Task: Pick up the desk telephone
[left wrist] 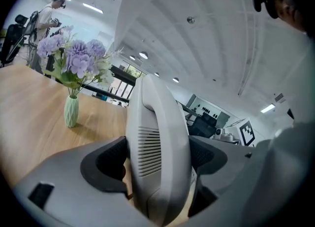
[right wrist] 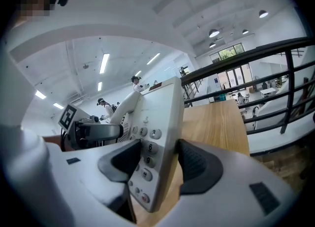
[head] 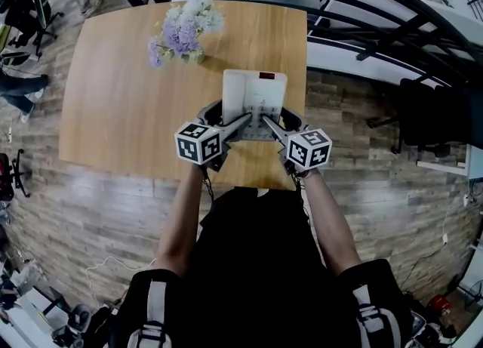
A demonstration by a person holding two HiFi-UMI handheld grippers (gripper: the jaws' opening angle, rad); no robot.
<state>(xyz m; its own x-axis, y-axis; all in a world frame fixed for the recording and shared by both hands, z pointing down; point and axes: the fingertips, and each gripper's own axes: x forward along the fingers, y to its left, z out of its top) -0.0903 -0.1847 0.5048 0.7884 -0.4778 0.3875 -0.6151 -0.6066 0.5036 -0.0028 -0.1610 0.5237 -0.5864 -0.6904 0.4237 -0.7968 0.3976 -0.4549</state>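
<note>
A white desk telephone (head: 255, 96) lies near the front edge of the wooden table (head: 113, 105). My left gripper (head: 226, 121) holds its left side. In the left gripper view the handset (left wrist: 156, 137) fills the gap between the dark pads, and the left gripper (left wrist: 160, 161) is shut on it. My right gripper (head: 281, 123) clamps the phone's right edge. In the right gripper view the keypad face (right wrist: 156, 122) stands tilted between the jaws of the right gripper (right wrist: 156, 161). I cannot tell whether the phone's base touches the table.
A pale green vase of purple and white flowers (head: 186, 28) stands behind the phone to the left (left wrist: 72, 109). A dark metal railing (head: 362, 7) runs past the table's right side. Office chairs (head: 430, 112) stand on the floor. A person (left wrist: 49, 16) stands far off.
</note>
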